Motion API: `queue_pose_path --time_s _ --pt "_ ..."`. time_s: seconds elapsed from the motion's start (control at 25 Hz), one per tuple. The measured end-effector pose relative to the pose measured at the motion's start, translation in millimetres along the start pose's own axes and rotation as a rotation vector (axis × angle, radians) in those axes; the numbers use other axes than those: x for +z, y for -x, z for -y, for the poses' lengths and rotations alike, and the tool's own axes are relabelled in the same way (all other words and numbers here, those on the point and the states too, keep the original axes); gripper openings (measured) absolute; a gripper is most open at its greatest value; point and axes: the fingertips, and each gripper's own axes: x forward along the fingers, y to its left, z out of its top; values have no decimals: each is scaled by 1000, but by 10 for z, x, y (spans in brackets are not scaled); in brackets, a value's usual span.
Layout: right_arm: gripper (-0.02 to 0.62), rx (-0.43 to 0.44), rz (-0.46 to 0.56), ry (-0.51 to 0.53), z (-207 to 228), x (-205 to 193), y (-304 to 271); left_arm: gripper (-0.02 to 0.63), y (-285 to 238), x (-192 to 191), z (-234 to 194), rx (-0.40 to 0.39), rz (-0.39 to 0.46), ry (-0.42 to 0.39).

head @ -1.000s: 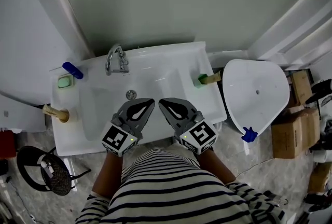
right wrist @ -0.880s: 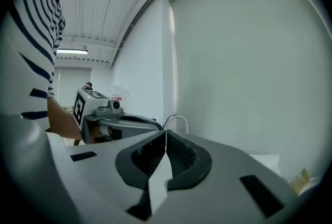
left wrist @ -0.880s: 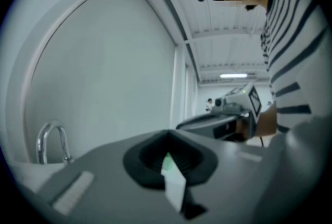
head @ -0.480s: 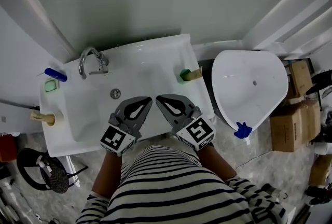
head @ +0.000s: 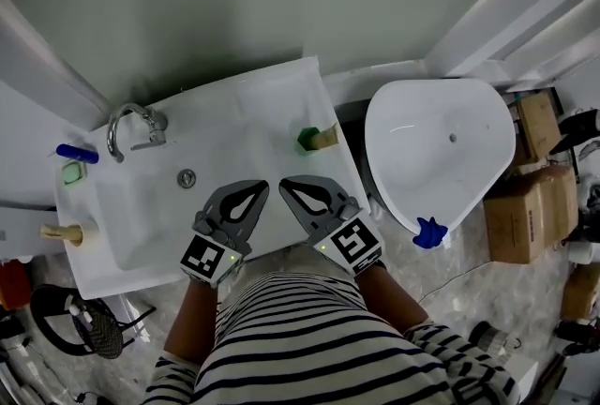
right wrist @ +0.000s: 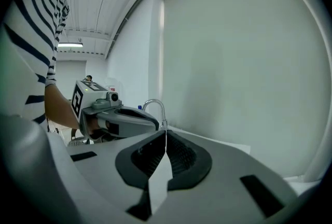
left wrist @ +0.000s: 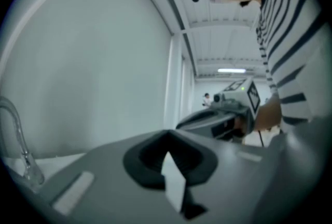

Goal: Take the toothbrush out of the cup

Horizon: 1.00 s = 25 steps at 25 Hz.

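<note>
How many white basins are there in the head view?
2. The left basin, with a faucet, is in front of the person; the right basin stands beside it, near cardboard boxes. None seems hidden.

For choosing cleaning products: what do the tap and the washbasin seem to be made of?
The tap looks like polished chromed metal: silvery, with bright reflections. The washbasin looks like glazed white ceramic, smooth and glossy, though moulded plastic cannot be excluded.
</note>
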Motion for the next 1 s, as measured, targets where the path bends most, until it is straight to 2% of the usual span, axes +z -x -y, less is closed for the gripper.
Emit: queue_pose_path --time_s 0.24,0.52,1.0 --pt "8 -32 -47 -17 277 -247 132 8 -279 -156 16 -19 -28 22" --pt "8 -108 -98 -67 597 -536 245 8 -542 -296 107 -59 -40 24" --pt "11 -197 -180 -165 1075 -992 293 8 -587 -468 25 -10 -80 52"
